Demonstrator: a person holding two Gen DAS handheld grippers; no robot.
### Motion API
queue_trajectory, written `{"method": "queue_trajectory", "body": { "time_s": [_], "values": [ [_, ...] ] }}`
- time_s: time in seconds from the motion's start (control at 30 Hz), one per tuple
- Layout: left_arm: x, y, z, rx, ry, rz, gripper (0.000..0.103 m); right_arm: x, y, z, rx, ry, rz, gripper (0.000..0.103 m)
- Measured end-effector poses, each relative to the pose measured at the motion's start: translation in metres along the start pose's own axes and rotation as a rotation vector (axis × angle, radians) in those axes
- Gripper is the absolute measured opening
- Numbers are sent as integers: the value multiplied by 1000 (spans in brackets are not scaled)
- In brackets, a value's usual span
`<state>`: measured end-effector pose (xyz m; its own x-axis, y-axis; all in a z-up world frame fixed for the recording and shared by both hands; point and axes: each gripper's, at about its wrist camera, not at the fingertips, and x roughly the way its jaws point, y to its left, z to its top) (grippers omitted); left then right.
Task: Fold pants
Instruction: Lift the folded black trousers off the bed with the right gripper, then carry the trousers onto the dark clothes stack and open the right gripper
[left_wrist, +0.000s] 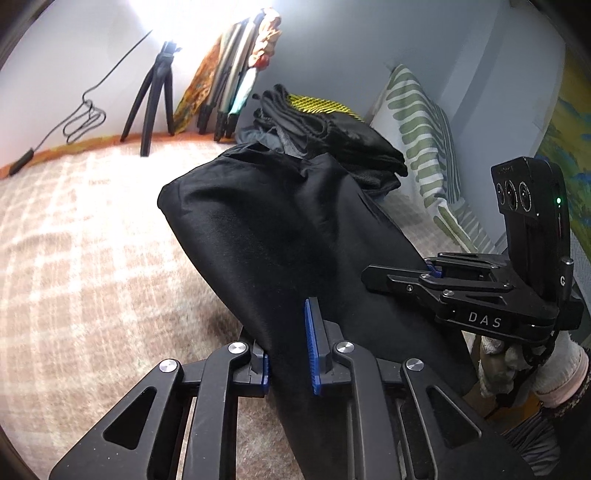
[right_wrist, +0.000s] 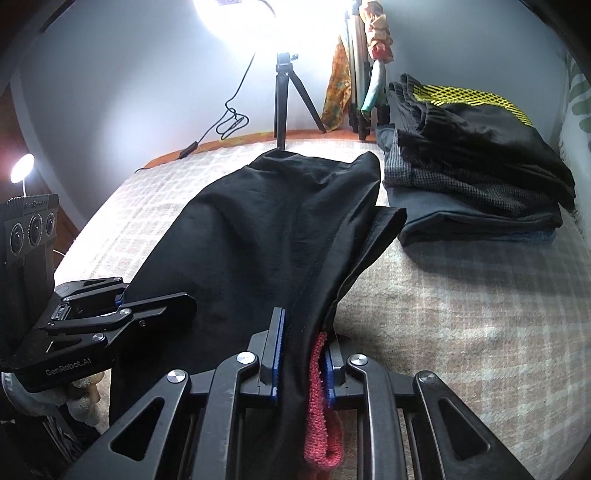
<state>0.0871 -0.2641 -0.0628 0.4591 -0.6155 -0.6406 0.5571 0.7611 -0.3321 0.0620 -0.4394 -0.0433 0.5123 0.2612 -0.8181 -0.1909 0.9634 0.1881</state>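
Showing an early stage: the left gripper (left_wrist: 288, 354) and right gripper (right_wrist: 301, 360), fingers clenched on the near end of the black pants (right_wrist: 258, 229), raise it off the bed (right_wrist: 461, 314), no fold visibly laid.

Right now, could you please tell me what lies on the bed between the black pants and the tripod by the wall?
Only bare checked blanket: in the right wrist view the black pants end just short of the tripod, with nothing lying between them.

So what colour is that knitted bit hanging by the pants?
Red-pink, a knitted loop beside the black pants; clearest in the right wrist view.
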Motion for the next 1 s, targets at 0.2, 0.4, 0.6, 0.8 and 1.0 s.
{"method": "queue_trajectory", "body": {
  "time_s": [0.2,0.4,0.6,0.8,1.0],
  "values": [
    [-3,-8,19,55,-20,-15,13,-16,-3,11,-4,-44,-7,16],
    [2,-20,50,98,-47,-24,13,-35,-16,27,8,-93,-25,15],
    [9,-44,97,174,-97,-32,13,-65,-40,56,19,-171,-44,15],
    [36,-66,148,201,-116,-57,13,-84,-80,93,36,-209,-79,15],
    [69,-77,196,213,-130,-63,13,-85,-126,137,41,-206,-116,15]
  ]
}}
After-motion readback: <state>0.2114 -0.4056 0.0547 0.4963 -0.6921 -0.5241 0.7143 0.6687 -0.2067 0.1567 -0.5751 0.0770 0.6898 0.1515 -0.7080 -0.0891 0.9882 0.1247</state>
